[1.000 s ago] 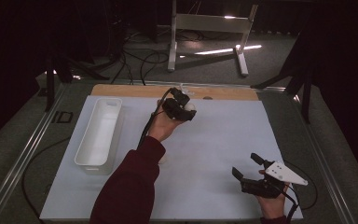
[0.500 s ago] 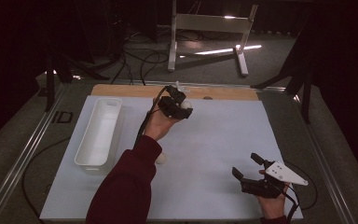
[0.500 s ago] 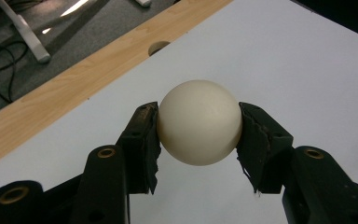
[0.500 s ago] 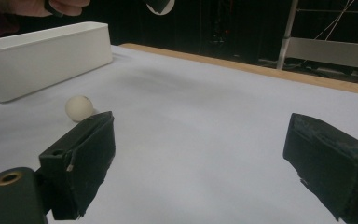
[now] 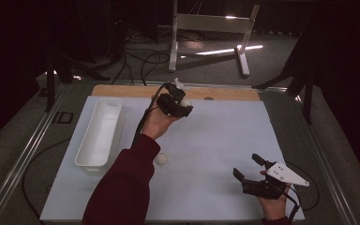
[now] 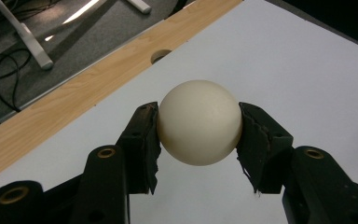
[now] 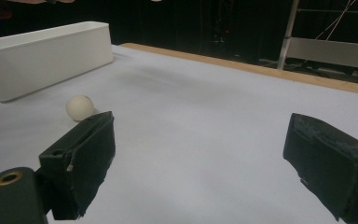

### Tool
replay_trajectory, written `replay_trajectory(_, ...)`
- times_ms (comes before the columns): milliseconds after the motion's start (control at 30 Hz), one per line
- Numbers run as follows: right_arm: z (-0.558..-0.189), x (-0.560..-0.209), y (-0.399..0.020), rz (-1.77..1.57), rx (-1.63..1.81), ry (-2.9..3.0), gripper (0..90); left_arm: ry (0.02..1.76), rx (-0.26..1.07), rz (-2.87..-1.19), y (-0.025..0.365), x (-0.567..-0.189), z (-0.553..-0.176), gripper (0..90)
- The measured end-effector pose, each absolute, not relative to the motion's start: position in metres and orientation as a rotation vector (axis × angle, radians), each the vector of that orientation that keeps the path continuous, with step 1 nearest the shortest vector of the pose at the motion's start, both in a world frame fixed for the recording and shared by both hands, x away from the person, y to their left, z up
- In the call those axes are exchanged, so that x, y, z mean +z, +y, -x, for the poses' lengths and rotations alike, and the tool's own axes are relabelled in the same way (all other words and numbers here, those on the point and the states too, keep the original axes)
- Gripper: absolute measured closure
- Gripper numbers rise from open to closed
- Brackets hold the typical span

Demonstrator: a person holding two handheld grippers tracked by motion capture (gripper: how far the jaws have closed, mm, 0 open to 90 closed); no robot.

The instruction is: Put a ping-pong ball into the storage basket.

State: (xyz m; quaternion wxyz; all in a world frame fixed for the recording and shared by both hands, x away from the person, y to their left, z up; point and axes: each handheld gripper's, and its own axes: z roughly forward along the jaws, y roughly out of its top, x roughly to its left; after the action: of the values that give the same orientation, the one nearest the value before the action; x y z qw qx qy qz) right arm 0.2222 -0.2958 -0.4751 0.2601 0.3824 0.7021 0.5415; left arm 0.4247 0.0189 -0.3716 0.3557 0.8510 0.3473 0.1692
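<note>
A white-covered table [image 5: 225, 140] with a wooden far edge carries a white bin [image 5: 100, 132] and a ball [image 5: 161, 159].

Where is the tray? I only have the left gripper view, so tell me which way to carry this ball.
Observer: The tray lies on the left side of the mat in the high view, left of the left gripper and nearer the person.
Operator: Report what's in it.
Observer: Nothing that I can see; its floor looks bare.
Operator: Check for other balls.
Observer: A second ball lies on the mat beside the left sleeve, right of the tray's near end.
Operator: Give me the right gripper.
Observer: The right gripper is at the mat's near right, jaws open, nothing between them.
</note>
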Motion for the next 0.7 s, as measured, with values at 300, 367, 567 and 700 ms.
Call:
replay_trajectory(300,-0.222,-0.476,-0.295,-1.037,1.466,1.905,8.9,0.894,0.431,-2.175,0.029,-0.365,-0.422,51.8)
replay_trajectory(367,-0.223,-0.476,-0.296,-1.035,1.464,1.904,8.8,0.893,0.43,-2.169,0.031,-0.364,-0.421,51.7)
replay_trajectory(567,-0.223,-0.477,-0.296,-1.034,1.464,1.904,8.9,0.894,0.428,-2.168,0.039,-0.361,-0.421,51.7)
replay_trajectory(700,-0.223,-0.477,-0.295,-1.035,1.464,1.906,8.9,0.891,0.432,-2.171,0.043,-0.36,-0.42,51.7)
